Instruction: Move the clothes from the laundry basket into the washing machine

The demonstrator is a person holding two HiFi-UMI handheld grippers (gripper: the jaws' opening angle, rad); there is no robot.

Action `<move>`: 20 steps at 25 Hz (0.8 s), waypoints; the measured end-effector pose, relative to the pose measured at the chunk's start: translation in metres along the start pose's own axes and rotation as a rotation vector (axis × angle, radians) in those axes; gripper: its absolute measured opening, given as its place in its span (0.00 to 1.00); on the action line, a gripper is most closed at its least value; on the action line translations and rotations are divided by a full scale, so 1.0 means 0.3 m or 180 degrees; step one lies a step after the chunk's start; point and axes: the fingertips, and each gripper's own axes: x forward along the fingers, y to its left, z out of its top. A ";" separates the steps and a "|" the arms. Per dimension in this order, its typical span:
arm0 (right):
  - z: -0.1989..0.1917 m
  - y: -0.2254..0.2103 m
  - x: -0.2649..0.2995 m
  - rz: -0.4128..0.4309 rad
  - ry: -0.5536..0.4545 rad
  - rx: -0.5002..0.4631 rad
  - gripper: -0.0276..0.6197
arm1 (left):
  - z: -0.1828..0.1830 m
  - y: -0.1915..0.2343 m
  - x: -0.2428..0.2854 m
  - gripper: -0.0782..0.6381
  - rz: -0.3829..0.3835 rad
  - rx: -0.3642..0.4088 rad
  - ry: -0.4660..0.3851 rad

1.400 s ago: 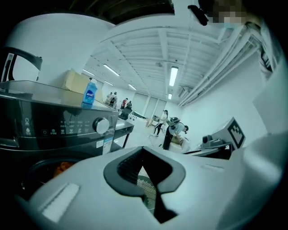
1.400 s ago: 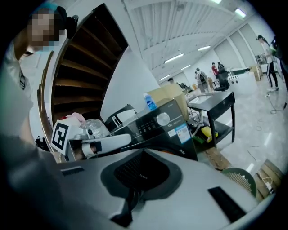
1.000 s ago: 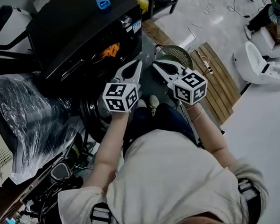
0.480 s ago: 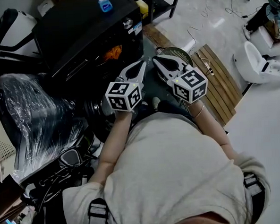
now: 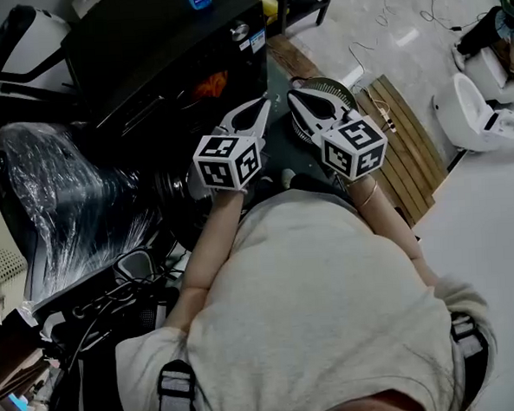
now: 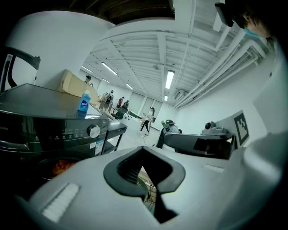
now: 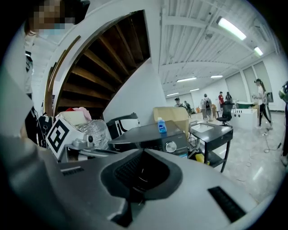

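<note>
Right gripper [image 5: 296,98] covers most of the round grey mesh laundry basket [image 5: 332,86] on the floor, so I can't tell what's in it. The black front-loading washing machine [image 5: 160,32] sits far left. Its drum is dark, with only a patch of orange cloth [image 5: 212,85] showing inside. Left gripper [image 5: 262,106] has its jaws pressed together, nothing pinched. Right is the same, and both hover side by side in front of the machine
</note>
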 end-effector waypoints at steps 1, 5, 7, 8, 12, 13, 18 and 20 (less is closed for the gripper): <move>-0.007 0.000 -0.001 -0.0014 0.0020 -0.0020 0.05 | -0.004 0.000 0.002 0.12 -0.0004 -0.0007 0.0006; -0.022 -0.001 0.001 -0.0040 0.0061 -0.0072 0.05 | -0.018 -0.002 0.011 0.12 -0.0034 -0.0017 0.0049; -0.025 -0.005 0.002 -0.0045 0.0073 -0.0079 0.05 | -0.026 -0.005 0.019 0.12 -0.0040 -0.0023 0.0076; -0.026 -0.007 0.003 -0.0046 0.0082 -0.0080 0.05 | -0.028 -0.006 0.024 0.12 -0.0044 -0.0032 0.0082; -0.027 -0.009 0.007 -0.0021 0.0109 -0.0070 0.05 | -0.024 -0.012 0.037 0.12 -0.0057 -0.0071 0.0086; -0.030 -0.007 0.008 -0.0018 0.0117 -0.0083 0.05 | -0.025 -0.013 0.039 0.12 -0.0062 -0.0076 0.0089; -0.050 -0.001 0.009 -0.0033 0.0152 -0.0096 0.05 | -0.037 -0.011 0.044 0.12 -0.0059 -0.0050 0.0137; -0.054 0.003 0.010 -0.0021 0.0161 -0.0085 0.05 | -0.042 -0.005 0.044 0.12 -0.0046 -0.0056 0.0156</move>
